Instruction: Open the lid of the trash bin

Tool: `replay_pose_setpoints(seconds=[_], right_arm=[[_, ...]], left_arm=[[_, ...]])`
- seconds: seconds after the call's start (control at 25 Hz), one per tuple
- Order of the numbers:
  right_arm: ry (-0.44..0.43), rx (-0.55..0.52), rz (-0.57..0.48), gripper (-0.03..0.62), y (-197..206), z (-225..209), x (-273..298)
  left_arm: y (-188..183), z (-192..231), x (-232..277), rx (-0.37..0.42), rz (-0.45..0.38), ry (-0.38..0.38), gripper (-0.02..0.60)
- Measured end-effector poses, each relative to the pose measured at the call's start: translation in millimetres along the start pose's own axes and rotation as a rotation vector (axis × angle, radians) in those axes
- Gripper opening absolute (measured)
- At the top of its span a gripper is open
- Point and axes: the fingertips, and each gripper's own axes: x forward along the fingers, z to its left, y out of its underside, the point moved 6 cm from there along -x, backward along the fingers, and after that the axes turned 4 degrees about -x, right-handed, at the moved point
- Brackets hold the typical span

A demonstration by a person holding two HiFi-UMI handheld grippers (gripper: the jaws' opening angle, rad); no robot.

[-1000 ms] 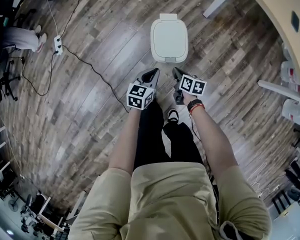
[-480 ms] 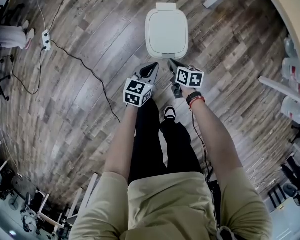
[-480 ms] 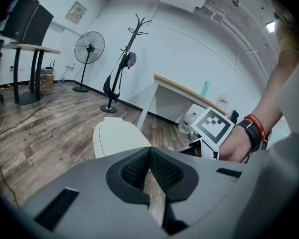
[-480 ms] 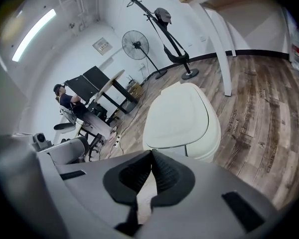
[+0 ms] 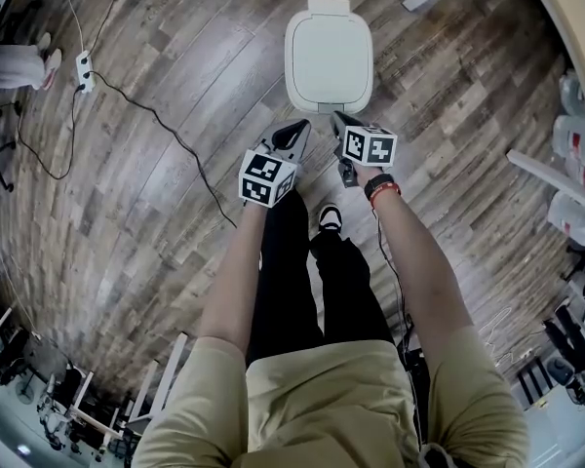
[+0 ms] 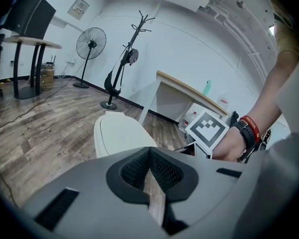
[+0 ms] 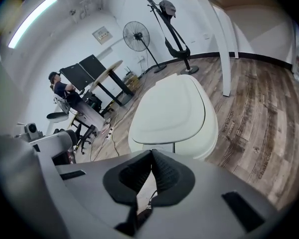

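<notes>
Bin position: The white rounded plastic trash bin (image 5: 329, 58) is standing on the grey-brown wood-plank floor (image 5: 175, 115), straight ahead of the person and just beyond both grippers, with its smooth white lid (image 7: 172, 108) lying flat and shut.

Long axis: The bin is running lengthwise away from the person. Its narrow tabbed end is pointing to the far side, and I am taking that for the hinge. The broad front lip is facing the grippers, with a grey strip (image 7: 175, 148) showing under it.

Left gripper: The left gripper (image 5: 296, 133) is hovering near the bin's front edge, clear of it, its jaws pressed together on nothing.

Right gripper: The right gripper (image 5: 337, 121) is hanging beside the left one and slightly closer to the lip, its jaws likewise meeting at the tips and carrying nothing.

Risk of slipping: With both pairs of jaws closed, the tips are likely to skate off the glossy, rounded lip instead of catching under it.

Risk of shifting: The bin looks light, so a push at the front is liable to slide it along the floor or rock it backwards.

Risk of collision: The two grippers are sitting close together and could knock each other at the lip.

Cable: A black cable (image 5: 166, 130) is trailing well off to the left, no threat here.
</notes>
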Motion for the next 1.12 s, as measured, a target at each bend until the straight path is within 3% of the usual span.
replay_pose_setpoints(seconds=[1.12], right_arm=[[0.054, -0.024, 0.078, 0.014, -2, -8, 9]], left_arm=[[3, 7, 8, -0.018, 0.017, -0.018, 0.023]])
